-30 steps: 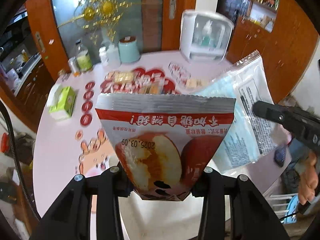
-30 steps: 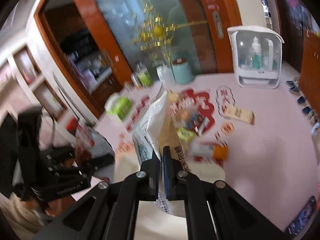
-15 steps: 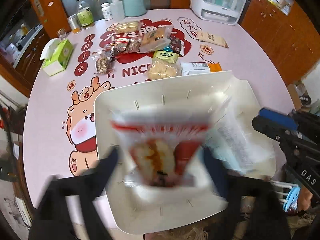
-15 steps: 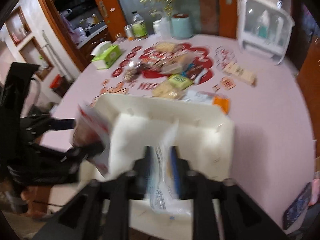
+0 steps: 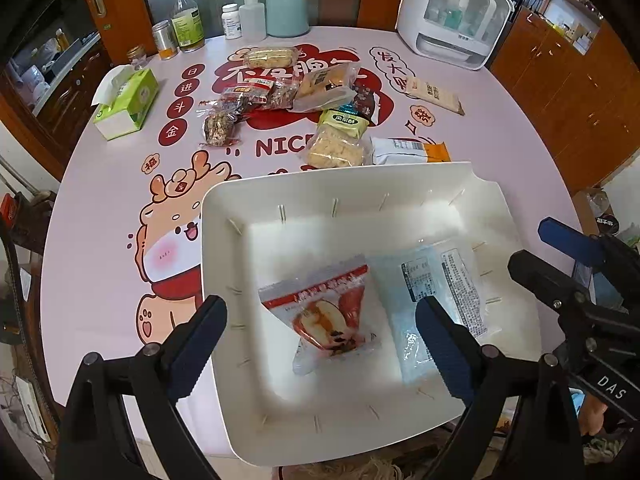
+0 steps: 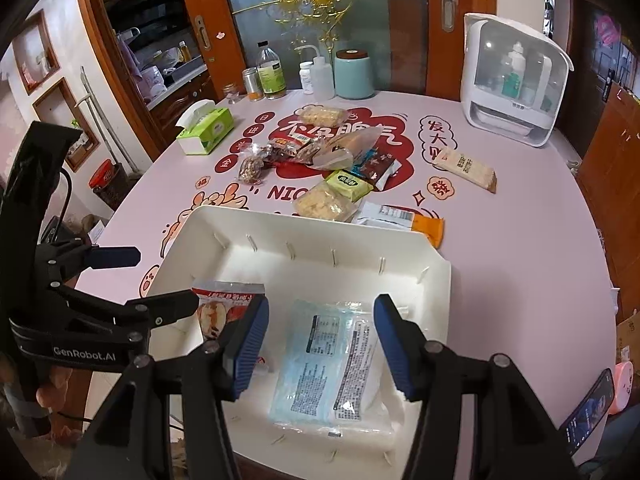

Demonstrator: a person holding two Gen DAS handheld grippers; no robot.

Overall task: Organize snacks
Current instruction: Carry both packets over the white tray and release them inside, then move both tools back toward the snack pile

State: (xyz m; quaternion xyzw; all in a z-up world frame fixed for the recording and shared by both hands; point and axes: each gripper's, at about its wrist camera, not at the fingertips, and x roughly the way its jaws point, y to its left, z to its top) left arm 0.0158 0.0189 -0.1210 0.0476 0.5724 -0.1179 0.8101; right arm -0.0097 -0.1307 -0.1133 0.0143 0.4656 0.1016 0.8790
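A white bin (image 5: 340, 196) (image 6: 304, 236) stands at the near edge of the round pink table. Inside lie a red-and-white apple snack bag (image 5: 328, 312) (image 6: 224, 304) and a pale blue clear packet (image 5: 436, 292) (image 6: 328, 364). My left gripper (image 5: 320, 332) is open and empty above the apple bag. My right gripper (image 6: 320, 344) is open and empty above the blue packet; it also shows in the left wrist view (image 5: 568, 264). Several loose snack packs (image 5: 304, 100) (image 6: 328, 168) lie on the table beyond the bin.
A green tissue box (image 5: 128, 100) sits at the left. Bottles and a teal canister (image 5: 286, 10) line the far edge. A white cabinet appliance (image 5: 452, 16) stands at the back right. A beige bar (image 5: 436, 94) and an orange-ended packet (image 5: 408, 150) lie near the bin.
Both grippers came down over the bin and opened. The apple bag and the blue packet left the fingers and now lie in the bin.
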